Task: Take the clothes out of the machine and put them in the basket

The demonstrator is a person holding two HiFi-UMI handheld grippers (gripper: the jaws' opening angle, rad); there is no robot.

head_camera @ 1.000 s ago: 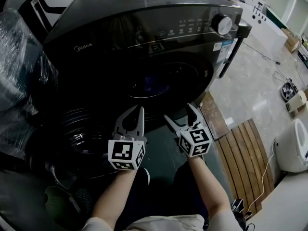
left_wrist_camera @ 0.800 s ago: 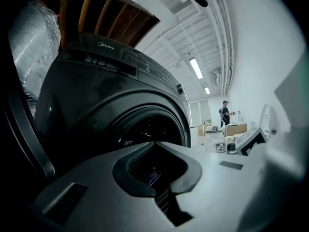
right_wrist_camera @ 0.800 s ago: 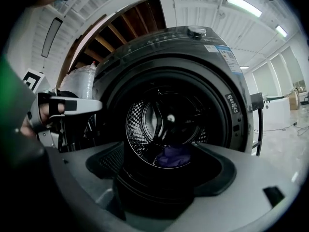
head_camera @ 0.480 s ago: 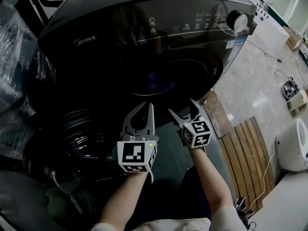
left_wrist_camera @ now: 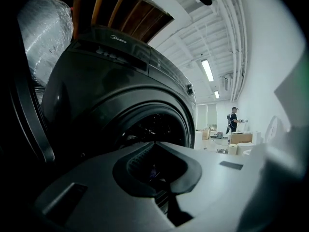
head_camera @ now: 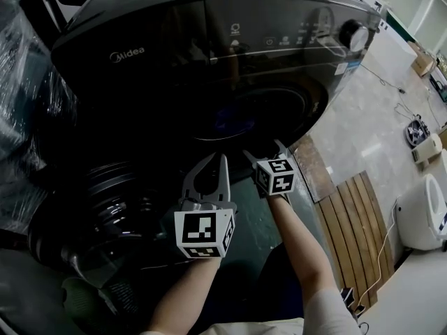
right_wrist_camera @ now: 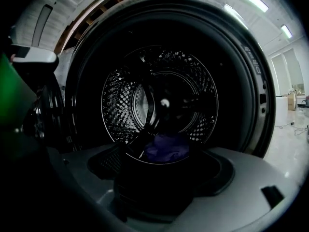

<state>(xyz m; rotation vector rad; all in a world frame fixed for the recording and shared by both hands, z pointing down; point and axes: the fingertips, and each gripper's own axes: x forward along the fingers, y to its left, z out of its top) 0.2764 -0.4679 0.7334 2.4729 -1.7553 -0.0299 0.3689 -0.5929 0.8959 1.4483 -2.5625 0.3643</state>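
Item, upper left of the head view: a plastic-wrapped bundle (head_camera: 24, 82) is lying beside the washing machine (head_camera: 174, 68). Lower left: the machine's round door (head_camera: 98, 208) is hanging swung open. Centre: the dark front-loading machine is filling most of the frame, its opening facing the person. Just below that opening, the left gripper (head_camera: 218, 160) is hovering in front of the machine with its jaws drawn together at the tips and nothing between them. To its right, the right gripper (head_camera: 263, 150) is pointing into the mouth of the opening, its jaws standing well apart and gripping nothing. In the right gripper view, one purple garment (right_wrist_camera: 166, 149) is lying at the bottom of the perforated drum (right_wrist_camera: 120, 95), beyond the jaws and not touching them. Right of frame: a slatted wooden panel (head_camera: 356, 229) is lying on the pale floor, and a white appliance (head_camera: 422, 211) is sitting at the right edge.
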